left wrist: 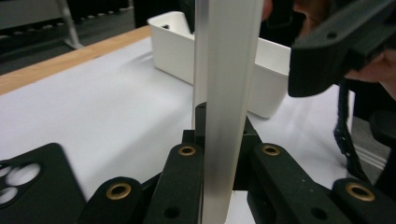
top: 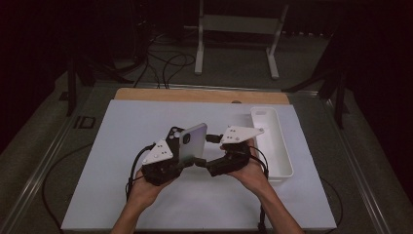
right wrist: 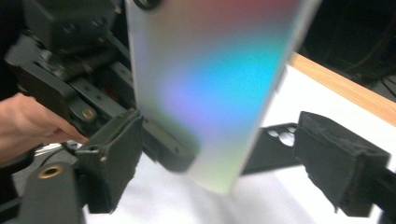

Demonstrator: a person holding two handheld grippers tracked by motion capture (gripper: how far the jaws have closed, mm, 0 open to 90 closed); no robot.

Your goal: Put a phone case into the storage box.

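Holding gripper: left gripper, jaws clamped on the phone's edge, keeping it upright above the table.
Releasing gripper: right gripper, jaws apart around the phone, not pressing.
Black case: behind the phone.
White tray: right, unused.

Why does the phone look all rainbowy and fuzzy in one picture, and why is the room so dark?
In the right gripper view the phone sits very close to the camera, so it blurs, and its shiny back throws blue, purple and green glare. In the left gripper view its edge is a pale, soft strip. In the high view light falls on the white mat while the floor behind stays dim.
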